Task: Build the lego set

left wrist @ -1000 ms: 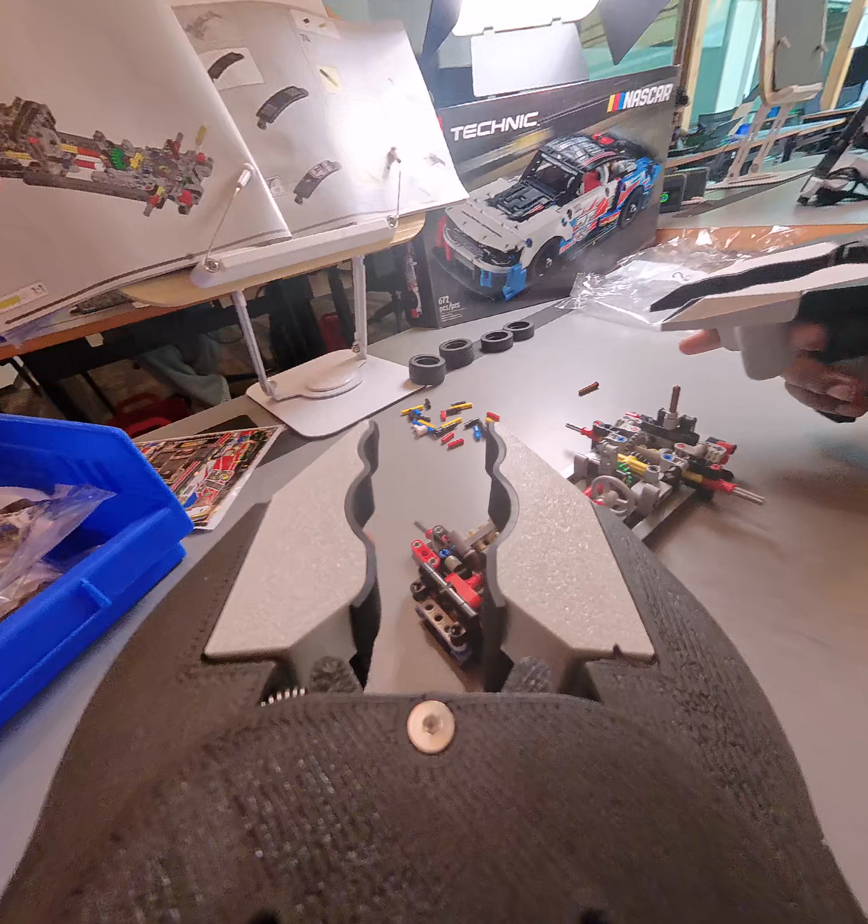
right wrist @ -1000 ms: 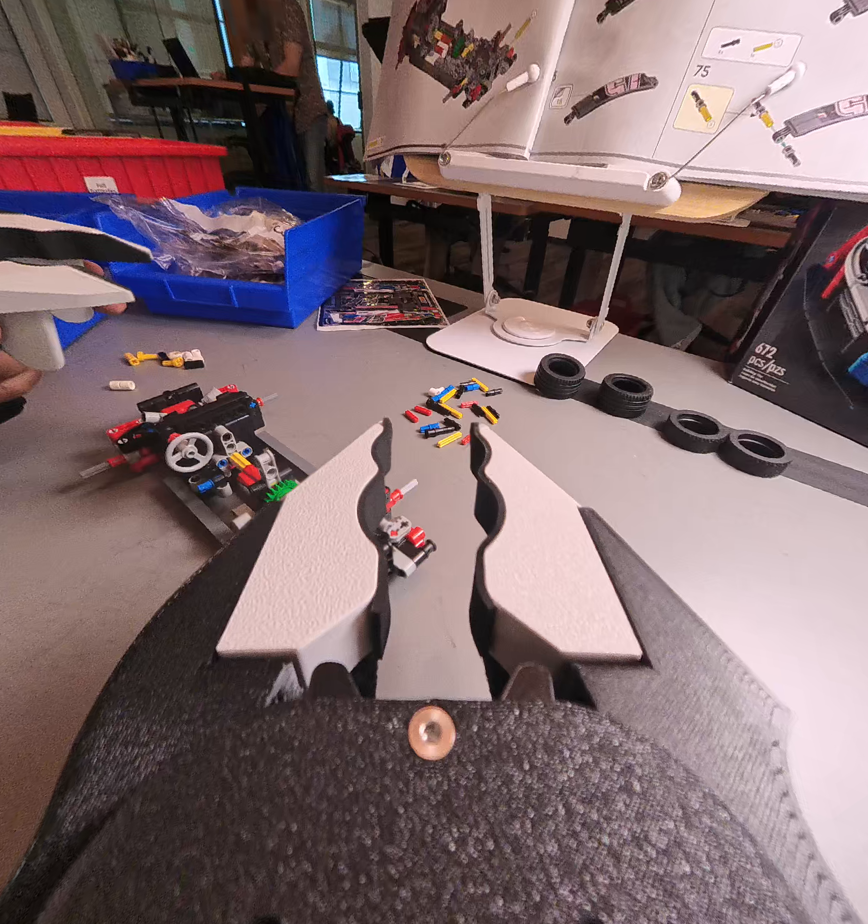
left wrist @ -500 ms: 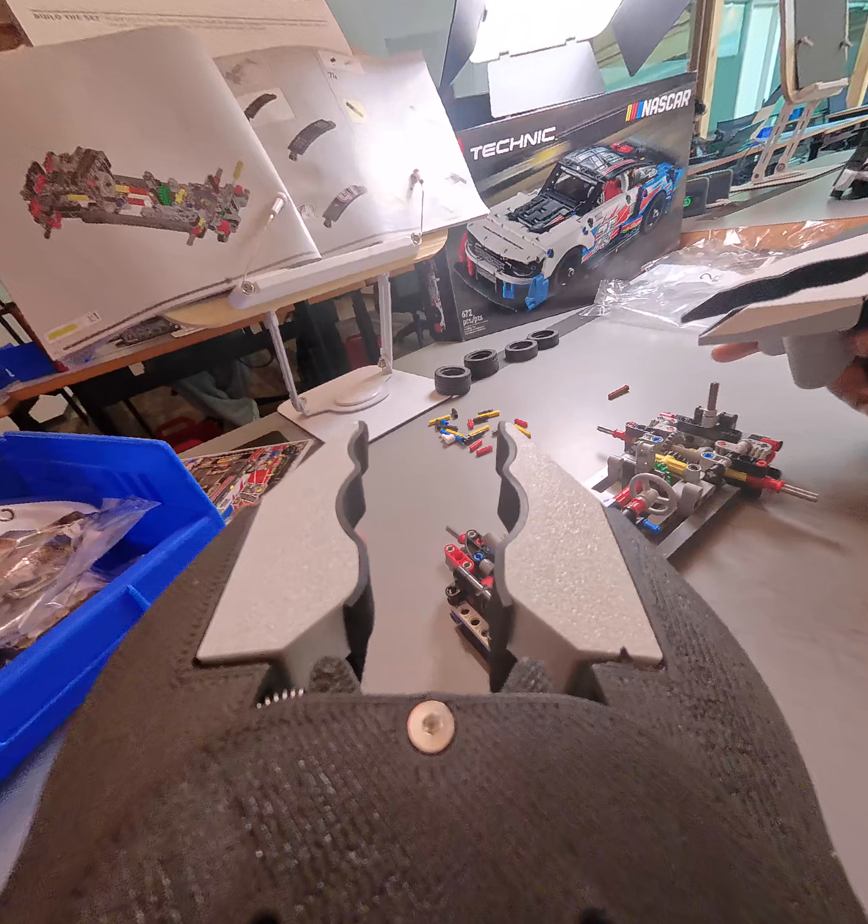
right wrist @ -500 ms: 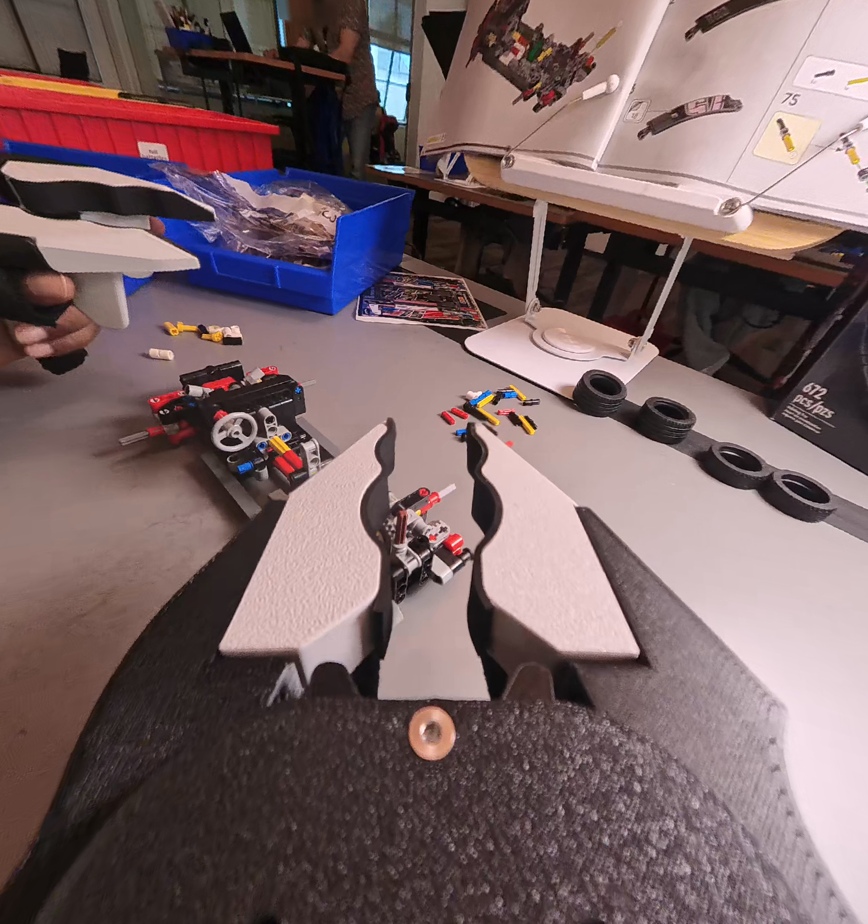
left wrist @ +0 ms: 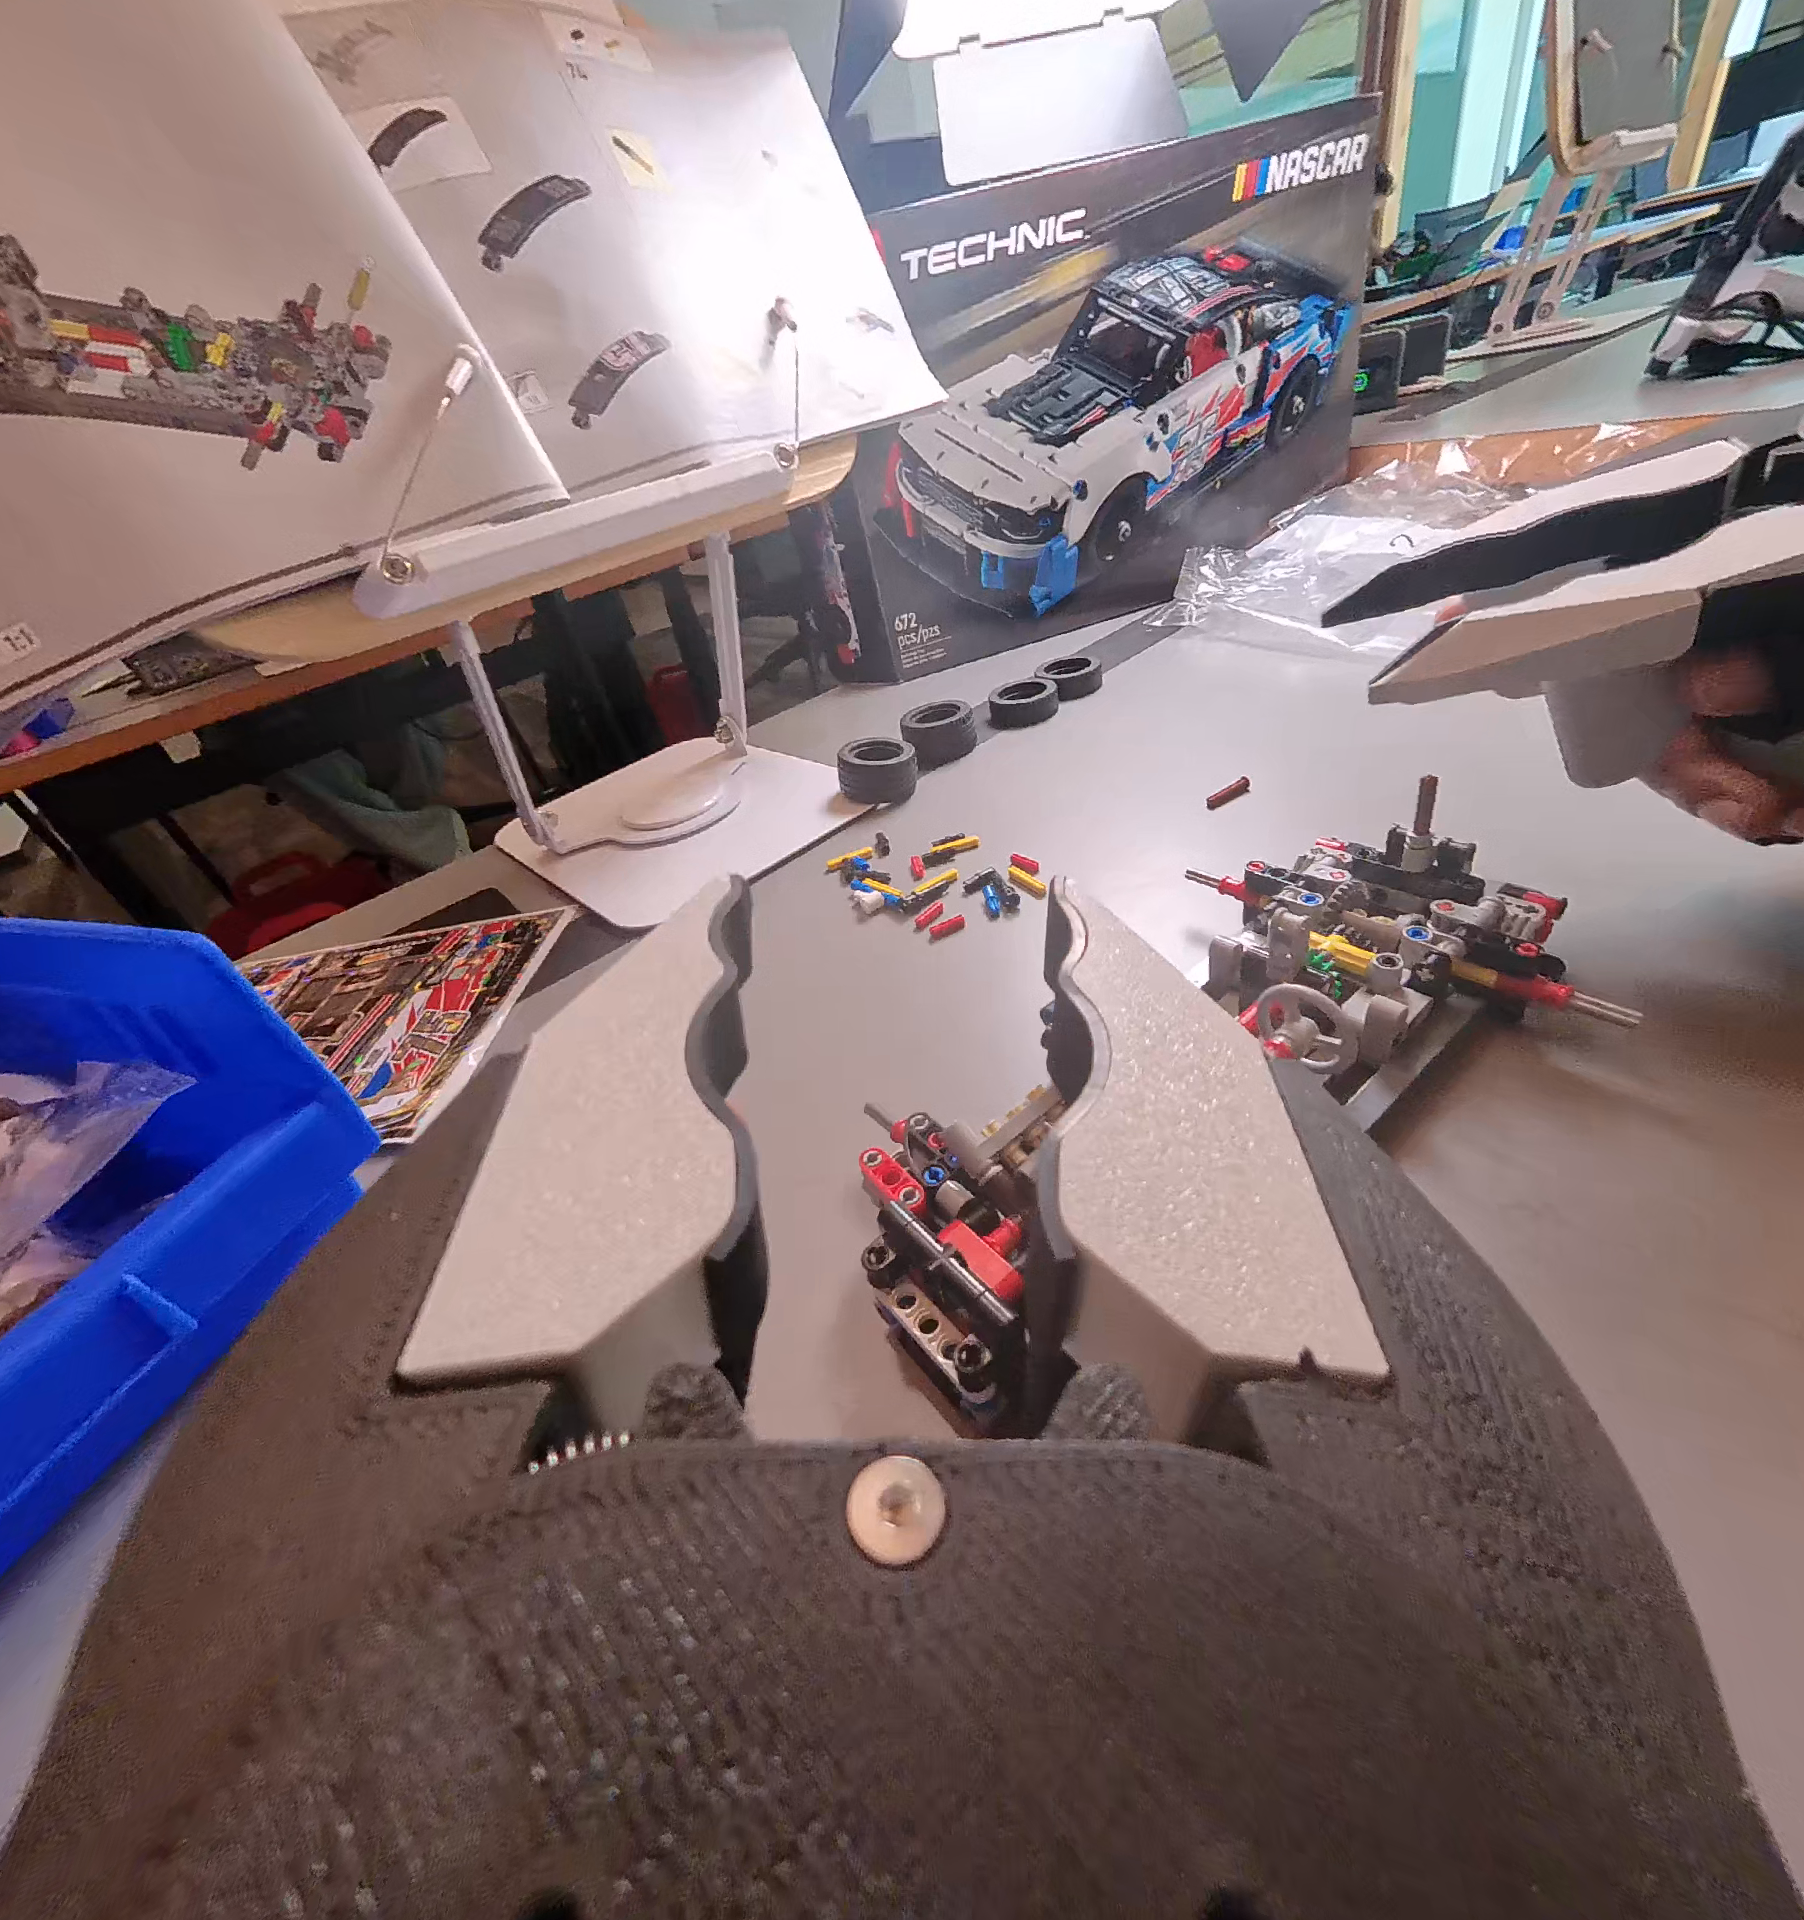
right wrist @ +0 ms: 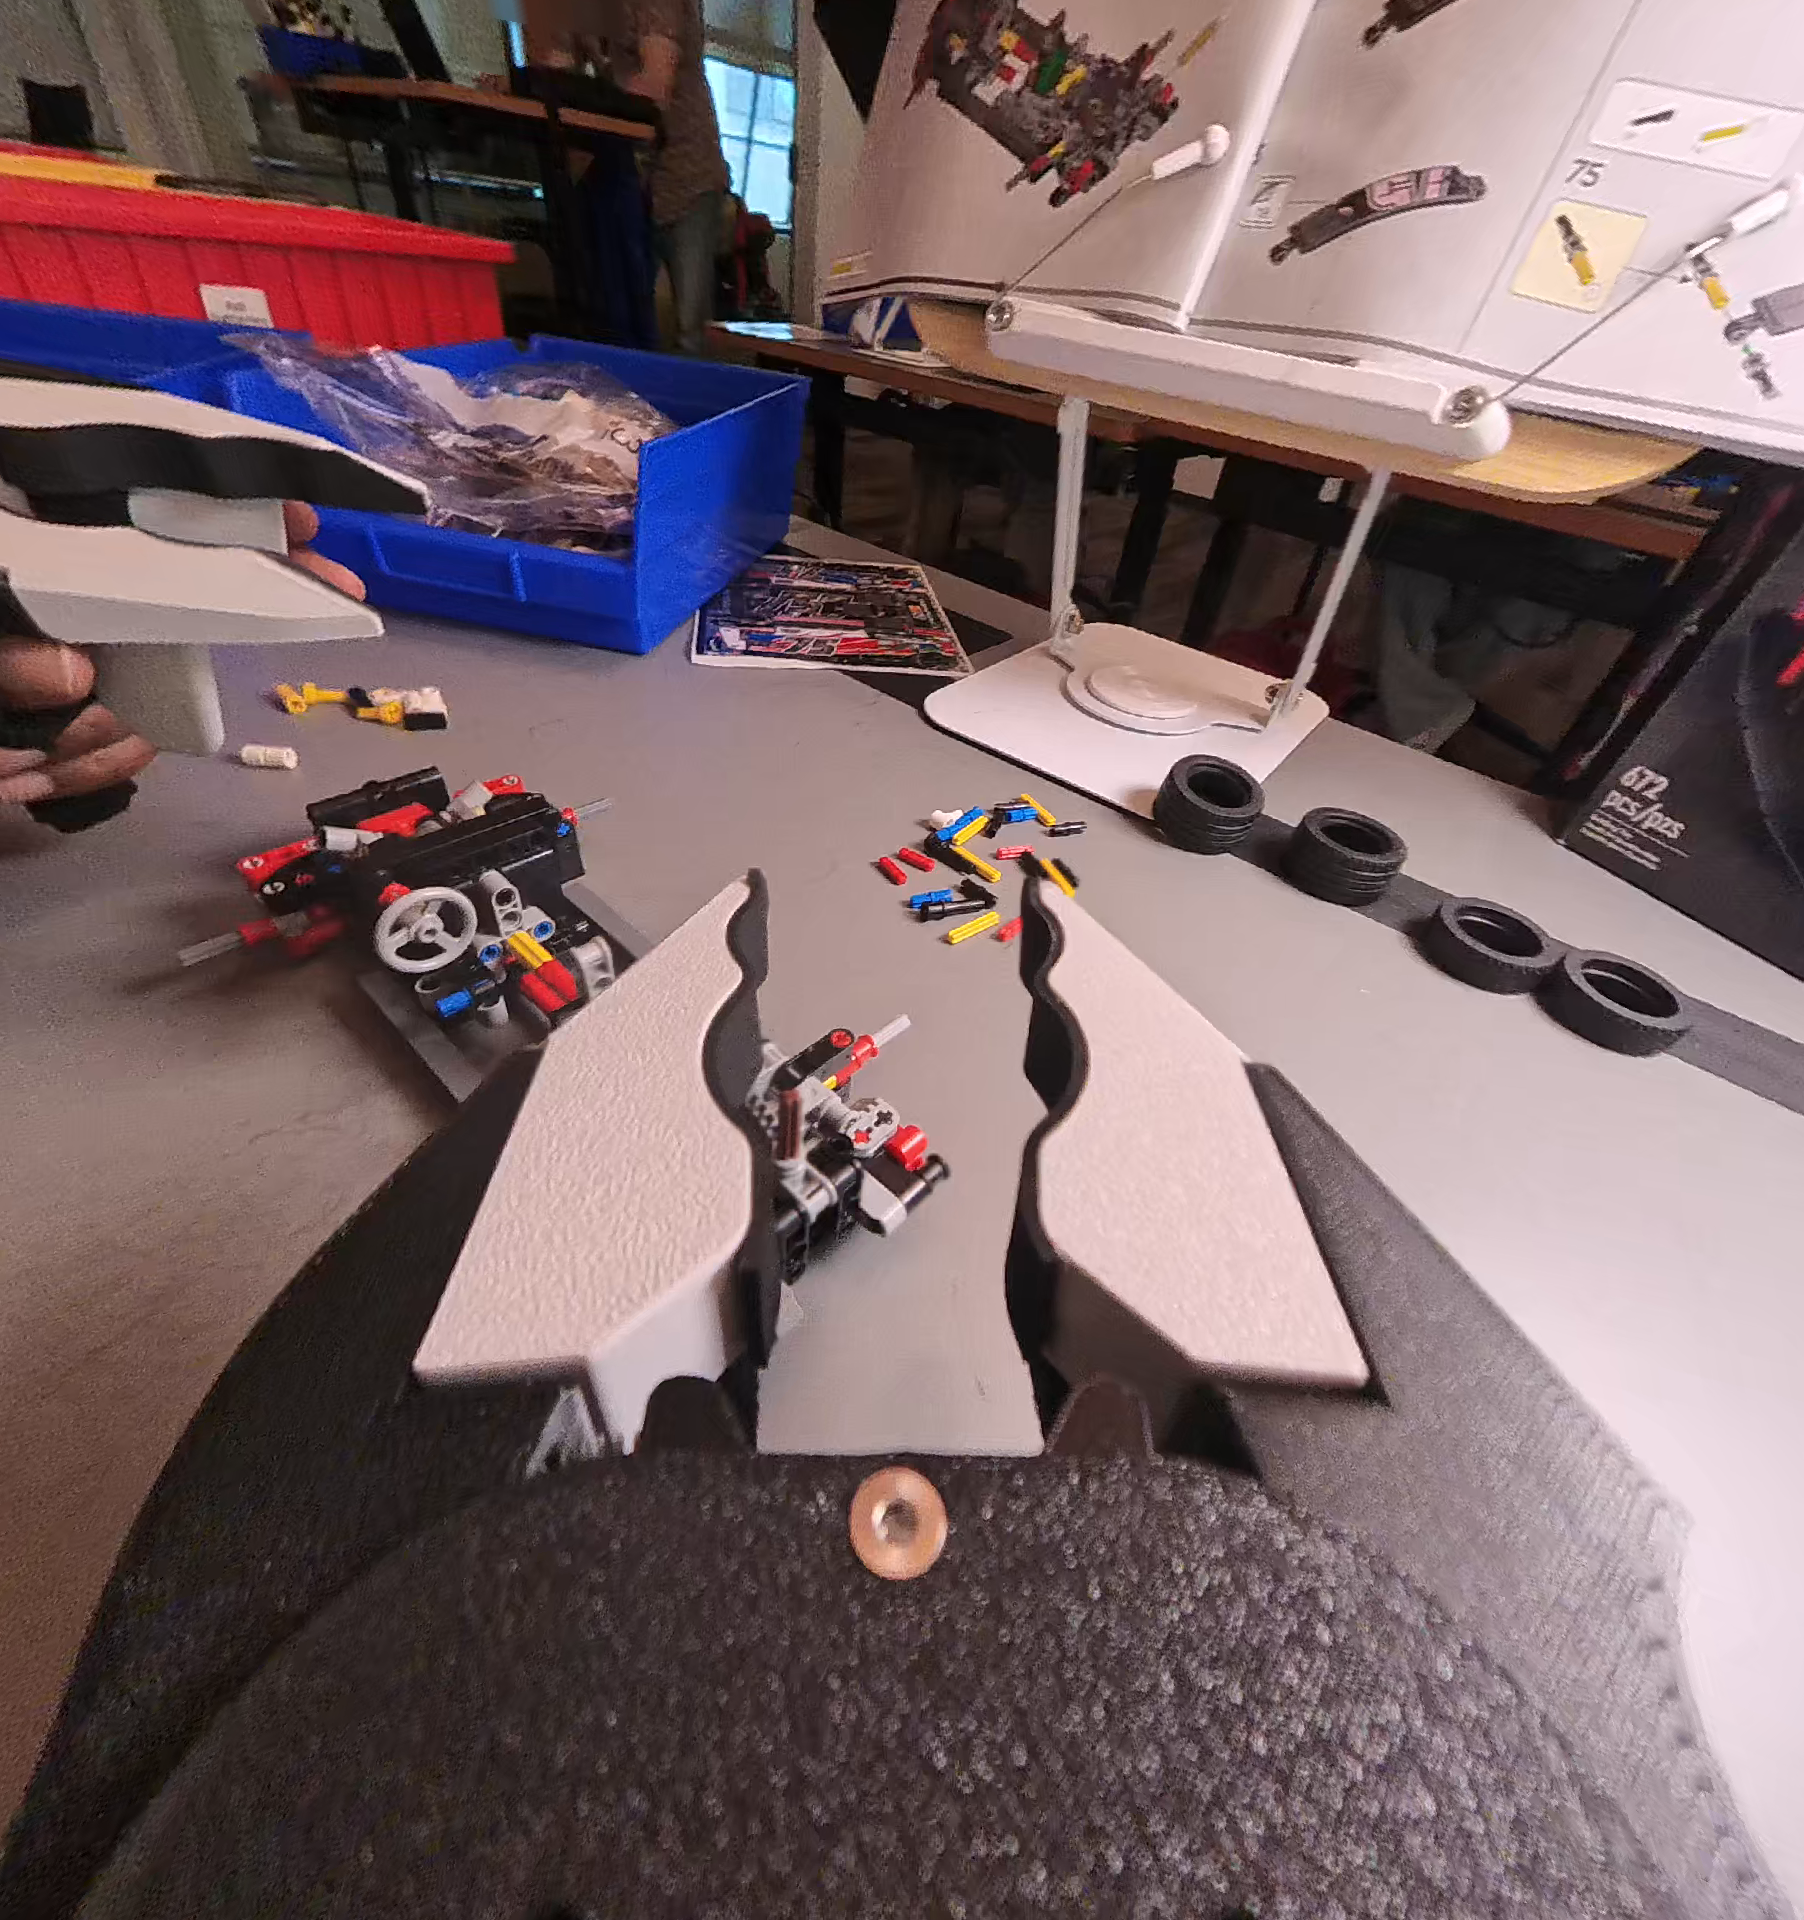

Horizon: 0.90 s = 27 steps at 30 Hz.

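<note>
Grey table [left wrist: 1500, 1299]. Blue bin [left wrist: 150, 1195]. Black tyres [right wrist: 1345, 857] in a row. Scattered pins [right wrist: 981, 868] in red, yellow, blue, black. Small sub-assembly [left wrist: 945, 1236] black and grey with red ends. White book stand [right wrist: 1126, 691]. Grey textured fingers [left wrist: 597, 1122], black inner pads.

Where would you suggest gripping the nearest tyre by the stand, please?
Take the nearest tyre across its outer tread, coming down from above. It lies flat with its hole facing up, beside the stand's base, with a gap to the next tyre, so open jaws should fit around it.
</note>
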Each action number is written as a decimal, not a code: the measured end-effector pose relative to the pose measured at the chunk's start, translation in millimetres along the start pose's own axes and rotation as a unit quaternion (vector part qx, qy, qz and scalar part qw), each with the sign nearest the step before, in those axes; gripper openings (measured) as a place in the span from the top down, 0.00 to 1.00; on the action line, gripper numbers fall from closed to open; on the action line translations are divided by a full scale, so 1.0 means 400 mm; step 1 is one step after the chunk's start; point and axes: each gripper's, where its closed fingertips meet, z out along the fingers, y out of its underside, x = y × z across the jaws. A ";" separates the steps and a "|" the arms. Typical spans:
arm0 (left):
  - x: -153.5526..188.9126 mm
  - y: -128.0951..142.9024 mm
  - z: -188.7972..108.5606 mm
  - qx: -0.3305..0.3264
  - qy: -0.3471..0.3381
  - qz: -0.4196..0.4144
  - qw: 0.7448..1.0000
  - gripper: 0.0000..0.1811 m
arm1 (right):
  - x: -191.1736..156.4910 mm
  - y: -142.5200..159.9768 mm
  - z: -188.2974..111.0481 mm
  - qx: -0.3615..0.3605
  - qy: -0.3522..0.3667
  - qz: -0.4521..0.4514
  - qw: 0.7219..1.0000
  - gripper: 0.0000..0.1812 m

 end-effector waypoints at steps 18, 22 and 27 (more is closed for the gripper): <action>-0.064 -0.029 -0.023 0.036 -0.041 -0.030 0.998 0.60 | 0.047 -0.030 -0.024 0.033 0.047 0.047 0.997 0.66; -0.056 -0.030 -0.023 0.034 -0.040 -0.017 0.998 0.61 | 0.039 -0.026 -0.027 0.034 0.045 0.048 0.997 0.67; -0.057 -0.033 -0.026 0.037 -0.041 -0.015 0.998 0.61 | 0.041 -0.023 -0.030 0.034 0.046 0.048 0.997 0.68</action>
